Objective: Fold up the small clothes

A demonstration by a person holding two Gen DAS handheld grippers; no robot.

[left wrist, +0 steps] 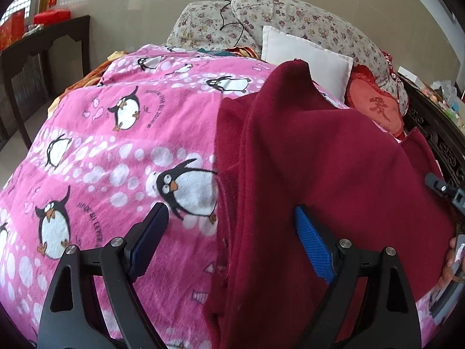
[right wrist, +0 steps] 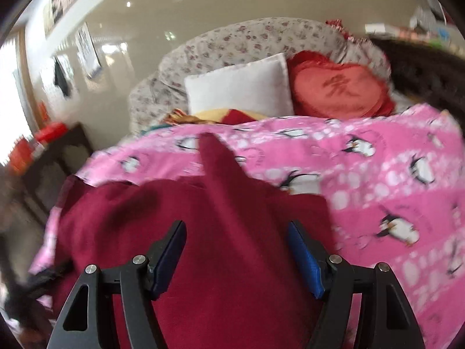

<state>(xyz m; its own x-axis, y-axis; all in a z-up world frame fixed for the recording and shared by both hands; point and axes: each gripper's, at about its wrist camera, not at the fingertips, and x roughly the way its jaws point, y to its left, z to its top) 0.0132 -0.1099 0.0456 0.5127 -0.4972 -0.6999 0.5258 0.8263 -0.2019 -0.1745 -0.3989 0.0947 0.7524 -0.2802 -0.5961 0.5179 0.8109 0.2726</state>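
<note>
A dark red fleece garment (left wrist: 319, 174) lies on a pink penguin-print blanket (left wrist: 116, 133), partly folded over itself with a ridge running away from me. My left gripper (left wrist: 232, 218) is open above its left edge, holding nothing. The garment also shows in the right wrist view (right wrist: 226, 226), with one narrow part reaching toward the pillows. My right gripper (right wrist: 237, 232) is open just above the garment, holding nothing. The right wrist view is blurred by motion. Part of the right gripper and the holding hand show at the left wrist view's right edge (left wrist: 453, 250).
A white pillow (left wrist: 305, 58), a red heart cushion (left wrist: 375, 104) and floral bedding (left wrist: 290, 20) lie at the bed's head. A dark wooden table (left wrist: 43, 52) with red boxes stands at the left. A dark carved headboard (left wrist: 436, 133) runs along the right.
</note>
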